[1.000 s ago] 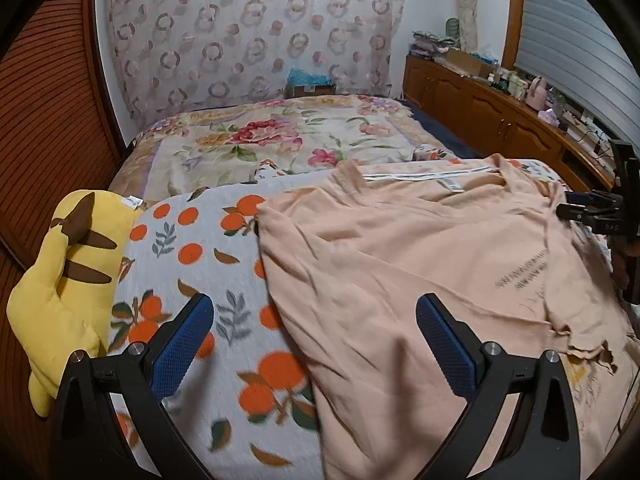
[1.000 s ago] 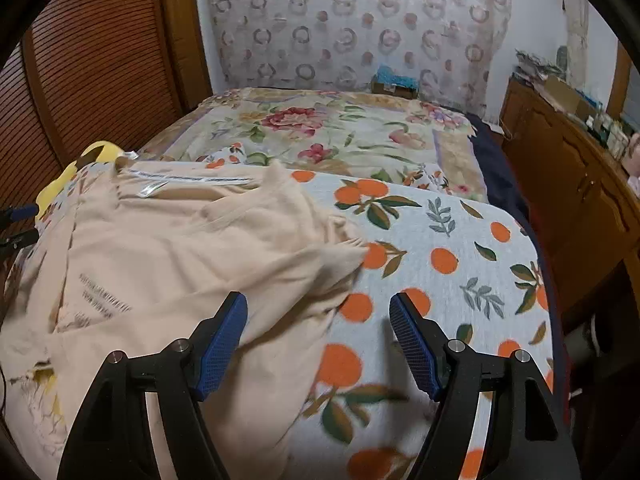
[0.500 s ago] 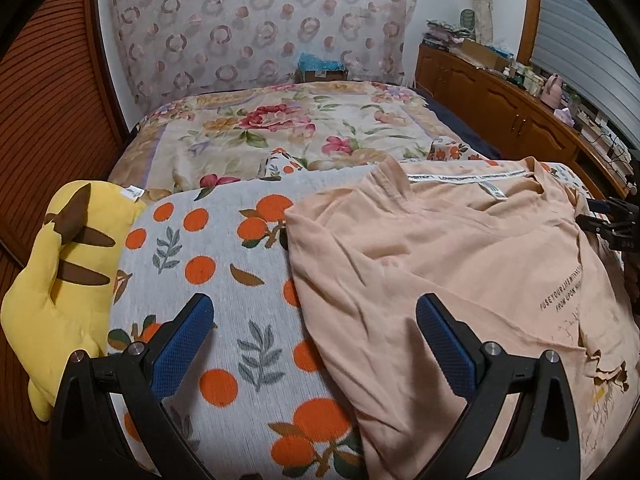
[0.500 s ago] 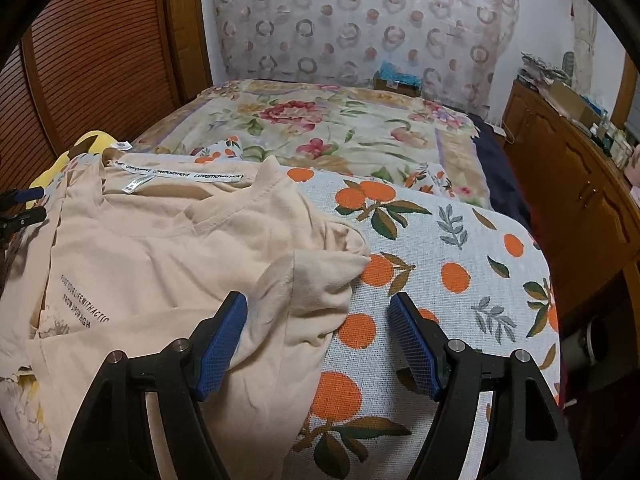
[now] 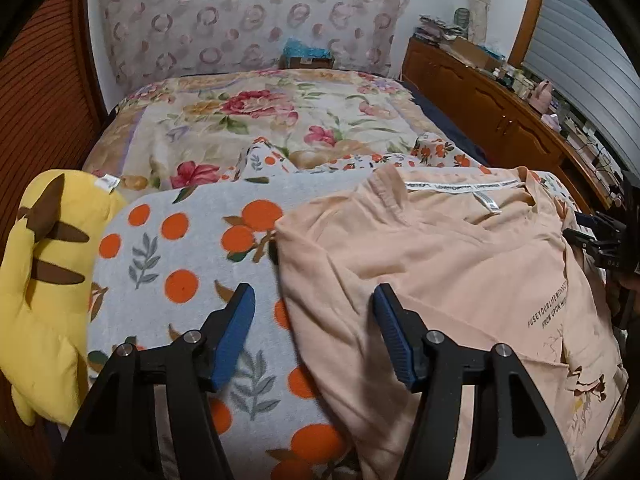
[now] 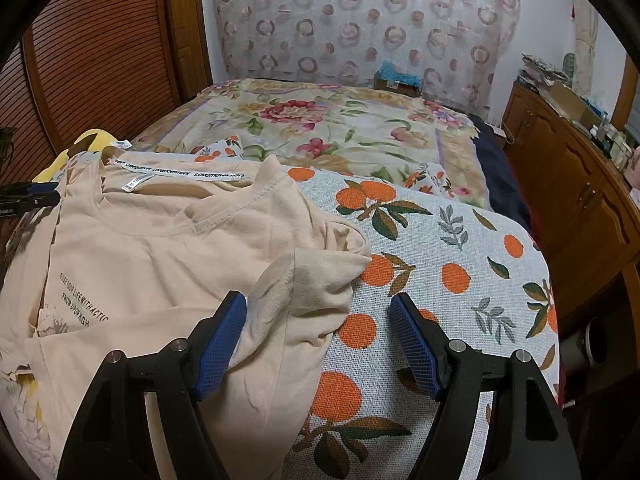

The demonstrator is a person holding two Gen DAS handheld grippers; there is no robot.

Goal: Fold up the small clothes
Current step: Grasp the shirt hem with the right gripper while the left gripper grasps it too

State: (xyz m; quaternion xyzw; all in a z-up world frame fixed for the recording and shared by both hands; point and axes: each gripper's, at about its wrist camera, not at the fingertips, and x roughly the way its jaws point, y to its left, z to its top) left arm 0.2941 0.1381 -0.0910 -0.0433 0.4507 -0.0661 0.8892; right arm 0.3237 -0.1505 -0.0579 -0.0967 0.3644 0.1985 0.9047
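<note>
A peach T-shirt (image 5: 440, 264) with black printed text lies face up on an orange-patterned blanket (image 5: 176, 248), collar toward the far side. It also shows in the right wrist view (image 6: 160, 248), with its right sleeve (image 6: 312, 280) bunched up. My left gripper (image 5: 314, 304) is open and empty, its jaws straddling the shirt's left edge. My right gripper (image 6: 318, 316) is open and empty, its jaws around the bunched sleeve. Each gripper shows at the other view's edge: the right one (image 5: 600, 236), the left one (image 6: 28, 196).
A yellow plush toy (image 5: 40, 280) lies at the blanket's left edge. A floral quilt (image 5: 260, 120) covers the bed beyond. A wooden cabinet (image 6: 572, 184) with clutter runs along the right. A slatted wooden panel (image 6: 92, 56) stands at the left.
Both grippers have drawn back and lowered toward the shirt's side edges. The left gripper's jaws have narrowed. The shirt now lies flatter, with collar and print in view.
</note>
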